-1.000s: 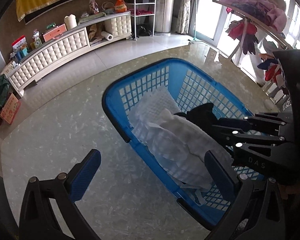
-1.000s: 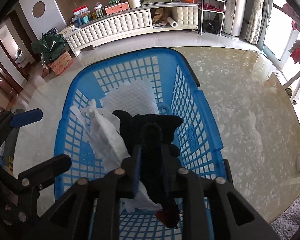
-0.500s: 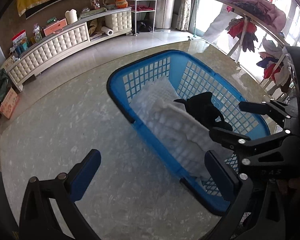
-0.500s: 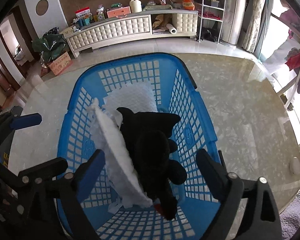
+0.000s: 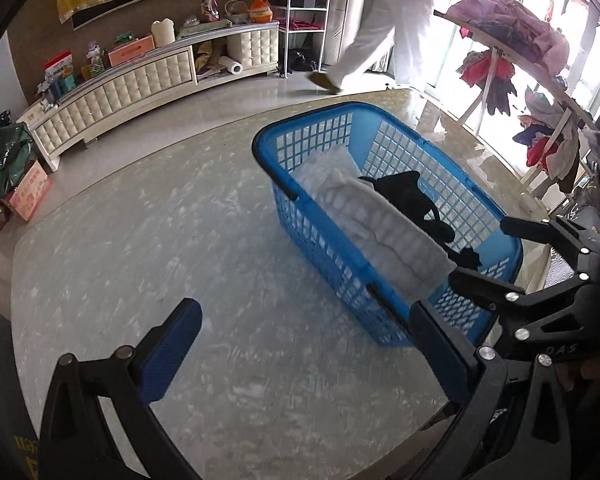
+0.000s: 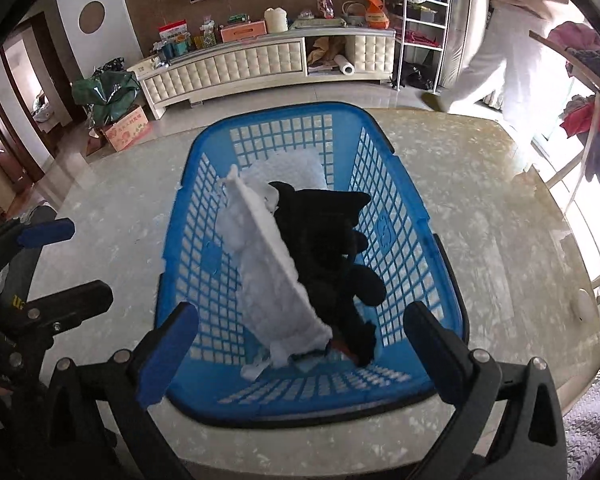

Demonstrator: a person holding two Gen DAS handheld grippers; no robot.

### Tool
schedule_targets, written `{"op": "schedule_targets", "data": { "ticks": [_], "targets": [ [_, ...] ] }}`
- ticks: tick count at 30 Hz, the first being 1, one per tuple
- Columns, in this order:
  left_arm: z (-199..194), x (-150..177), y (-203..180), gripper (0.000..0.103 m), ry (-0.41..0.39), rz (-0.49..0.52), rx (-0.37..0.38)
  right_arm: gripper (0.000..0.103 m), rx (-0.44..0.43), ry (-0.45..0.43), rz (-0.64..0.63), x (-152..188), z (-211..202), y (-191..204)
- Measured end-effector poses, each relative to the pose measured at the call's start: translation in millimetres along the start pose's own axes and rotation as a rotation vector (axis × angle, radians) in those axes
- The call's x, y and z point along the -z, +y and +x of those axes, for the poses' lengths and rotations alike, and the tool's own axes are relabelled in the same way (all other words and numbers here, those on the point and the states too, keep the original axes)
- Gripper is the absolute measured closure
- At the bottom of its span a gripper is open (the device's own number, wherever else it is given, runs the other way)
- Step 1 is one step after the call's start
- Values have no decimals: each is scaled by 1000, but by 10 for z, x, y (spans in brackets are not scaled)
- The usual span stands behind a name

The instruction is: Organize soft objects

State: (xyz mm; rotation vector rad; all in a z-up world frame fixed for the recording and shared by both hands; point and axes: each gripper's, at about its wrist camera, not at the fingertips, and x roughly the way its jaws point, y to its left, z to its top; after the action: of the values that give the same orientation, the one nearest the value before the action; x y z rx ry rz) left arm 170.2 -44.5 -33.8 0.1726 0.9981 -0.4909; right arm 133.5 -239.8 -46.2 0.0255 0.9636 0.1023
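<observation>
A blue plastic basket [image 6: 400,240] stands on the marble table [image 6: 480,208]. Inside it lie a white fluffy cloth [image 6: 267,272] and a black soft toy [image 6: 324,240] beside it. The basket [image 5: 324,248], the cloth [image 5: 380,224] and the toy [image 5: 408,196] also show in the left wrist view. My right gripper [image 6: 300,352] is open and empty, held above the basket's near end. My left gripper [image 5: 304,352] is open and empty over the bare table, left of the basket. The right gripper also shows in the left wrist view [image 5: 512,260].
A person in white [image 5: 380,24] walks past behind the table. A clothes rack [image 5: 520,60] with garments stands at the right. A long white cabinet [image 6: 239,68] with clutter runs along the far wall. A cardboard box [image 6: 125,130] and green bags sit on the floor.
My right gripper opened and let go of the black toy, which now lies in the basket. Both grippers pulled back from the basket. A person walked into view.
</observation>
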Motion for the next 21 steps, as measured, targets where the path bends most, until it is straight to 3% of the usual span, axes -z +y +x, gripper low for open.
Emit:
{"op": "schedule_targets", "data": {
  "ticks": [21],
  "targets": [
    [-381, 656, -163, 0, -9, 22, 4, 0, 36, -3, -50, 368, -167, 283]
  ]
}}
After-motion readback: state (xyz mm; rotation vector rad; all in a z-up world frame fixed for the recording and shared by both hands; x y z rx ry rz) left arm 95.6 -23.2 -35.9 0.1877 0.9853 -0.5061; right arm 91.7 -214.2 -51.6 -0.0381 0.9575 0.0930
